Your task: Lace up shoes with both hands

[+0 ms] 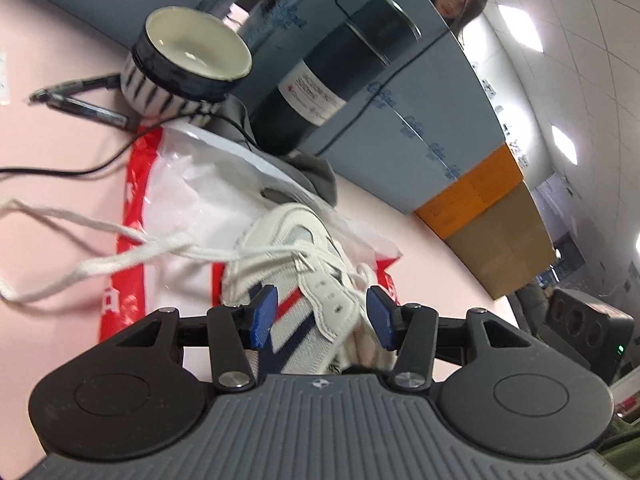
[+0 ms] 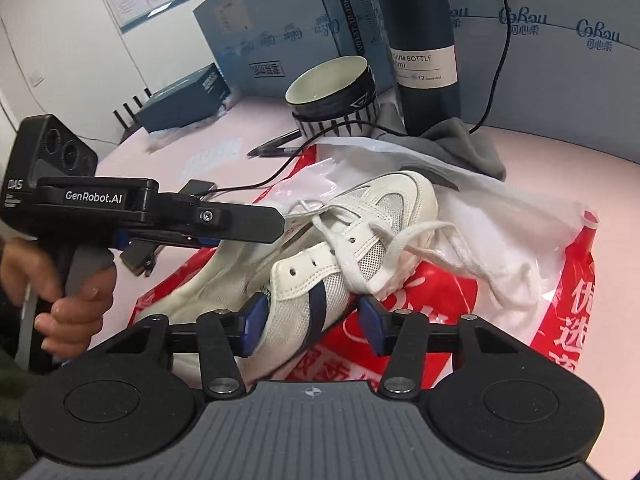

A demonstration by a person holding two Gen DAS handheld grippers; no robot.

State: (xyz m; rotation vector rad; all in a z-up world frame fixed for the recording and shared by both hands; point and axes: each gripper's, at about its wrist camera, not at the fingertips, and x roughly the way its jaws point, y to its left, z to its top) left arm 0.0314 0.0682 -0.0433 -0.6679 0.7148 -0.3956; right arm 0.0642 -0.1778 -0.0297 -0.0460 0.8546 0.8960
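Observation:
A white sneaker (image 2: pixel 360 240) with navy and red stripes lies on a red and white plastic bag (image 2: pixel 520 240); it also shows in the left wrist view (image 1: pixel 304 264). Its white laces (image 2: pixel 420 248) are loose, and in the left wrist view the laces (image 1: pixel 100 256) trail off to the left. My left gripper (image 1: pixel 322 316) is open, its blue pads either side of the shoe's eyelet strip. It also shows in the right wrist view (image 2: pixel 208 236), reaching over the shoe's heel end. My right gripper (image 2: pixel 310 326) is open around the shoe's striped side, holding nothing.
On the pink table (image 2: pixel 560 160) stand a striped bowl (image 2: pixel 332 92), a dark vacuum bottle (image 2: pixel 424 60), a grey cloth (image 2: pixel 460 144), a pen (image 2: pixel 276 146) and a black cable (image 2: pixel 256 184). Blue cartons (image 2: pixel 280 32) wall the back. A dark box (image 2: pixel 184 96) sits back left.

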